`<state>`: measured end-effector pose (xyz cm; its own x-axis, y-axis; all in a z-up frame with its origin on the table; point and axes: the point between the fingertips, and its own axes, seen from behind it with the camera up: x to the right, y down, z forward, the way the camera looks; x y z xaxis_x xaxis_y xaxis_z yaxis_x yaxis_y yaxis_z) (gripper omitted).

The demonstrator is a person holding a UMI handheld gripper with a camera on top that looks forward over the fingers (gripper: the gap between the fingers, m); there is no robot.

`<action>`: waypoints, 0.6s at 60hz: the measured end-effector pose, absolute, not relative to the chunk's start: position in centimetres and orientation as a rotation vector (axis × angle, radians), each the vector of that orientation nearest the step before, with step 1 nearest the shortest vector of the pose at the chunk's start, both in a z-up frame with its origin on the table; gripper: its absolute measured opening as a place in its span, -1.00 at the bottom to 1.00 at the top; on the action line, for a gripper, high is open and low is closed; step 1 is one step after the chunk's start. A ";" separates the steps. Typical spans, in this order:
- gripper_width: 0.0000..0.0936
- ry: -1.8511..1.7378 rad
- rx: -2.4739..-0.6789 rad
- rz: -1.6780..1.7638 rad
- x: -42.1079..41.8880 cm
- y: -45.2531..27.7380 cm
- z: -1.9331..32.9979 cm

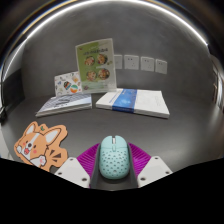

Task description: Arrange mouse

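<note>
Item: pale mint-green, speckled, oval computer mouse (114, 157), lying on the dark grey table (185, 130) between the two fingers of the gripper (114, 166). Tongs: the purple pads (88, 157) flank the mouse's sides closely; whether they press on it or leave a sliver of gap cannot be told. Adjacent: orange-and-white fox-shaped mouse mat (40, 143), just beside the left finger; white-and-blue flat box (132, 102) and leaflets (65, 104) beyond; upright printed card (97, 66) against the wall. Handling note: probably grip evenly at mid-body, keep the mouse level, lower it squarely.
</note>
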<state>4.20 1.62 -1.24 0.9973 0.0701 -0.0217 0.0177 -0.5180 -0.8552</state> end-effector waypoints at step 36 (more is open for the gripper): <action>-0.13 0.002 -1.751 0.035 -17.3 -1.0 17.9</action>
